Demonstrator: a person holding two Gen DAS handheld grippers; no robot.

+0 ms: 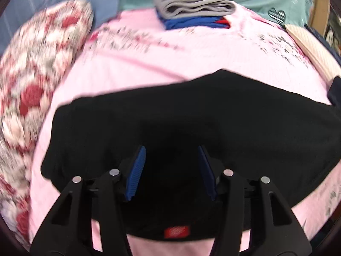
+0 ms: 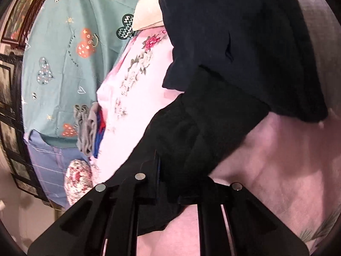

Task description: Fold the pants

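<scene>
My left gripper [image 1: 172, 149] hangs with jaws apart and empty over the black pants [image 1: 213, 117], which lie on the pink sheet [image 1: 149, 64]. My right gripper [image 2: 170, 170] has its jaws clamped on a bunched edge of the pants, lifting it.

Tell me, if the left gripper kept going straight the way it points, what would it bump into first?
Most likely the black fabric pants. The left gripper has its blue pads apart, with nothing between them, and the dark cloth lies right ahead, spread on the pink flowered bedsheet. How far off it is I cannot tell.
</scene>
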